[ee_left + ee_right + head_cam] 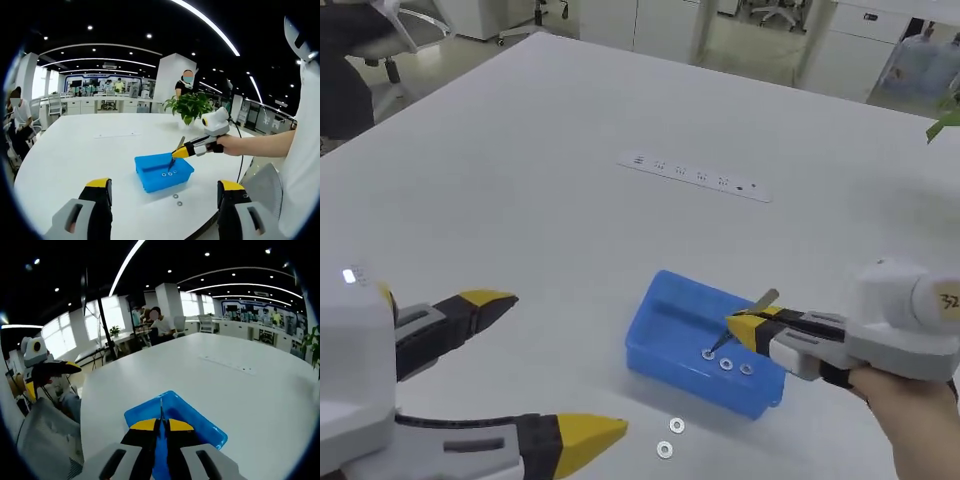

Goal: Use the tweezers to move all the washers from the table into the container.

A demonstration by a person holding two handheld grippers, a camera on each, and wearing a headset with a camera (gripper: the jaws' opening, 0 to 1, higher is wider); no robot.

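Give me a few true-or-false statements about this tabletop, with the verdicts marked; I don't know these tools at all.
1. Three small silver metal washers lie inside the blue plastic container. True.
2. Every washer is already in the container. False: two more washers lie on the white table, outside it and nearer the person.
3. The right gripper is shut on the thin metal tweezers. True.
4. The left gripper is clamped shut. False: its jaws stand wide apart, holding nothing.
5. The tweezers' tip rests on bare table. False: it points down into the container, by the washers.
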